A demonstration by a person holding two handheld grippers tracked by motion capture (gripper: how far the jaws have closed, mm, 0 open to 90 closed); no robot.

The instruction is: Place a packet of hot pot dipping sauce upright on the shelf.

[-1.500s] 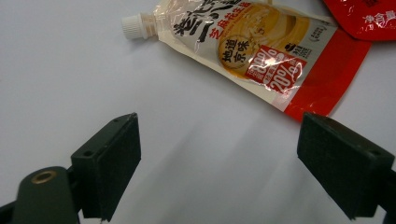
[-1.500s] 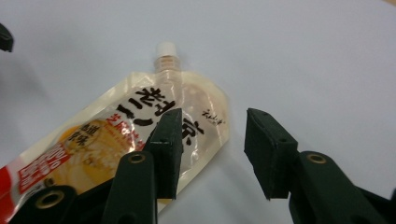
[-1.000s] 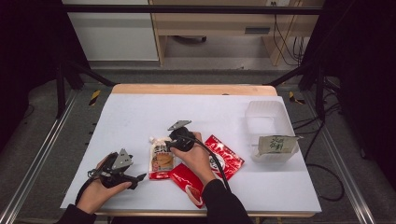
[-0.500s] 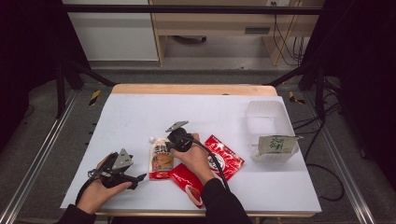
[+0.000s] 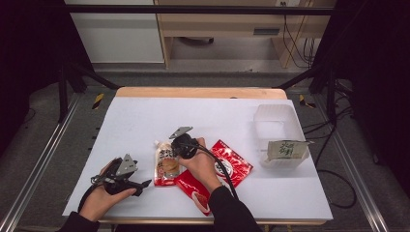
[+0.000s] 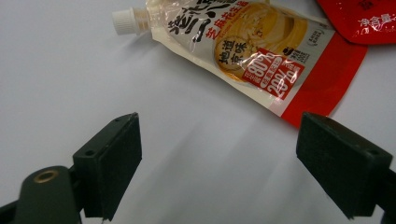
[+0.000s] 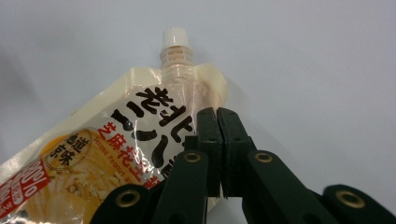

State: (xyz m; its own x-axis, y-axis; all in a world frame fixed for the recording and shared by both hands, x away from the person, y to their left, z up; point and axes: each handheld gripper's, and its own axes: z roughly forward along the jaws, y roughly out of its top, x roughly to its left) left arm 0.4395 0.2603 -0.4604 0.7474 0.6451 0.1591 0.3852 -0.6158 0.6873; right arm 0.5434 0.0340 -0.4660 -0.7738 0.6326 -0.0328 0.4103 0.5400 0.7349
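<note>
1. White tabletop (image 5: 145,121), pale and bare at the far side, dark rails all round. Landmark from here on: spouted pouch (image 5: 167,164), flat on its back near the front edge, cap (image 7: 176,35) pointing away.
2. Left of the pouch: left gripper (image 6: 219,158), low over the sheet, pads spread wide, nothing between them, aimed at the pouch's red bottom end.
3. On the pouch itself: soft film, glossy and surely slippery, filling that looks thick and likely to slump. Probably light enough for one gripper, floppy if lifted by a corner.
4. Best hold, judging from here: stiff neck just under the cap, or the flat sealed shoulder beside it. Avoid the belly; a squeeze there just shifts the paste.
5. Over the pouch's top shoulder, just right of the spout: right gripper (image 7: 217,121), jaws just closing and now pressed pad to pad. No film visible between the pads; a thin nip of the seam can't be ruled out.
6. Right of the pouch, touching or tucked under its edge: red sachets (image 5: 232,164), two by the look of it, one partly under the forearm.
7. Far right of the pouch, well apart: clear tub (image 5: 275,121), green-labelled packet (image 5: 286,150) propped at its front.
8. Count: one spouted pouch, two red sachets, one tub, one green-labelled packet, two grippers.
</note>
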